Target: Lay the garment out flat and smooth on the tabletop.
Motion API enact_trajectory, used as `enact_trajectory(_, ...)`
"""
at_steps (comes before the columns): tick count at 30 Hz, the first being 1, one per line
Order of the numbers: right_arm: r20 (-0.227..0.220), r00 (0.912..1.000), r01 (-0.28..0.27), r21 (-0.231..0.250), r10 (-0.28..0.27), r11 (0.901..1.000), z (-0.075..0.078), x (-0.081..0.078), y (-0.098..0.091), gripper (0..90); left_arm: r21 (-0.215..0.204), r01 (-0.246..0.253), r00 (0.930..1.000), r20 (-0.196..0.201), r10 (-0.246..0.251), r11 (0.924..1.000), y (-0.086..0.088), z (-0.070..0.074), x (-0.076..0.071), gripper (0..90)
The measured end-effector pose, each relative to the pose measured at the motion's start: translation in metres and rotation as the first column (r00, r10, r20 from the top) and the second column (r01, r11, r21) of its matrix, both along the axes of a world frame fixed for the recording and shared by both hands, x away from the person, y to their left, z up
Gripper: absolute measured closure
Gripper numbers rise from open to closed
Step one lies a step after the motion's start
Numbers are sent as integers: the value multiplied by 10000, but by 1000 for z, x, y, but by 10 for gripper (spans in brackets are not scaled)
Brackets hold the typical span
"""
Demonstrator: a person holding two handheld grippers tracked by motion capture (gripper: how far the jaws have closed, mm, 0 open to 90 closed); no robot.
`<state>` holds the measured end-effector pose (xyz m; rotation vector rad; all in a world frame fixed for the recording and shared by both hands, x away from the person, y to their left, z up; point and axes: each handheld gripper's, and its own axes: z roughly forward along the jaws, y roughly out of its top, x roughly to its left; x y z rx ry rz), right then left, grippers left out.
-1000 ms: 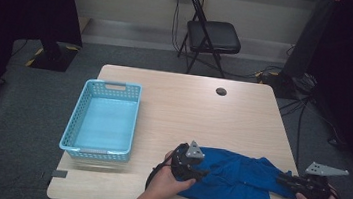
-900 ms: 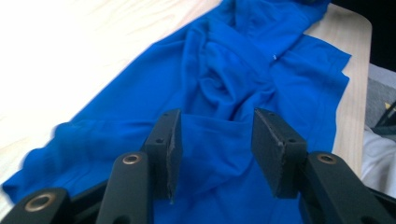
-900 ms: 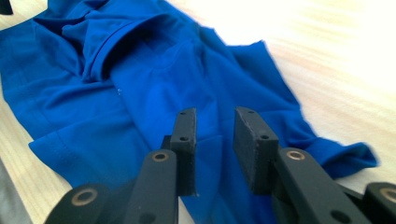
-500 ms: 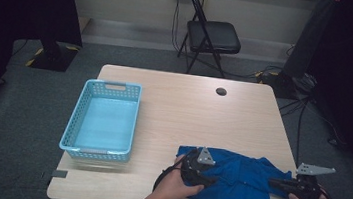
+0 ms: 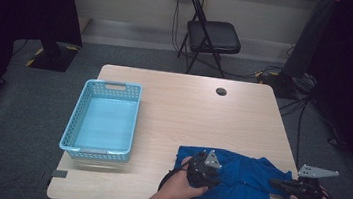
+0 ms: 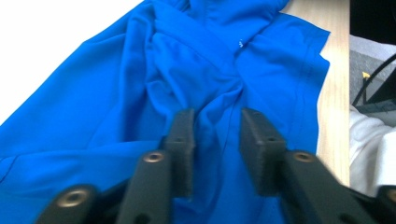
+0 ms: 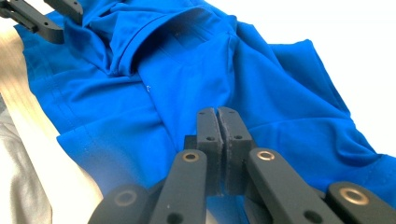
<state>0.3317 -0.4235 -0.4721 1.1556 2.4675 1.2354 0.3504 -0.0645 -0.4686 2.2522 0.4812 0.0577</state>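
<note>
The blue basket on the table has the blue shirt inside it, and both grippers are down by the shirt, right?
Not quite. The blue basket has nothing inside it; the blue shirt lies on the table to its right, as the high view shows. The left gripper and right gripper are at the shirt.

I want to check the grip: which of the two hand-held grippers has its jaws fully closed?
The right hand-held gripper: its pads meet over the blue shirt. The left hand-held gripper, which has just been closing, shows a gap.
</note>
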Motion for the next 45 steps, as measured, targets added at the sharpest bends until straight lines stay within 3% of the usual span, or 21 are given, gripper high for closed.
enact_trajectory(5,96,10000,2,45,-3,10000,3,-3,-1,885,78,-183,9997,192,182,9998,5,3,0,844)
enact_trajectory(10,178,9998,-44,-37,44,10000,7,-6,-2,886,151,-464,9972,590,454,9988,16,14,-1,859)
enact_trajectory(14,360,9994,-4,-69,7,10000,15,-7,-4,886,-87,-904,9921,864,908,9959,31,28,1,860)
enact_trajectory(19,703,9975,17,-76,-12,10000,27,-8,-6,886,-279,-1464,9820,1165,1487,9888,50,44,7,861)
enact_trajectory(27,1083,9941,-6,-323,41,9995,36,-1,-1,885,-387,-2286,9638,1320,2318,9727,75,47,23,863)
enact_trajectory(36,1641,9864,127,-374,-64,9992,55,14,1,886,-578,-2846,9447,1526,2902,9569,86,56,38,863)
enact_trajectory(45,2150,9766,208,-783,-35,9967,75,36,6,886,-739,-3337,9250,1663,3416,9398,91,69,60,863)
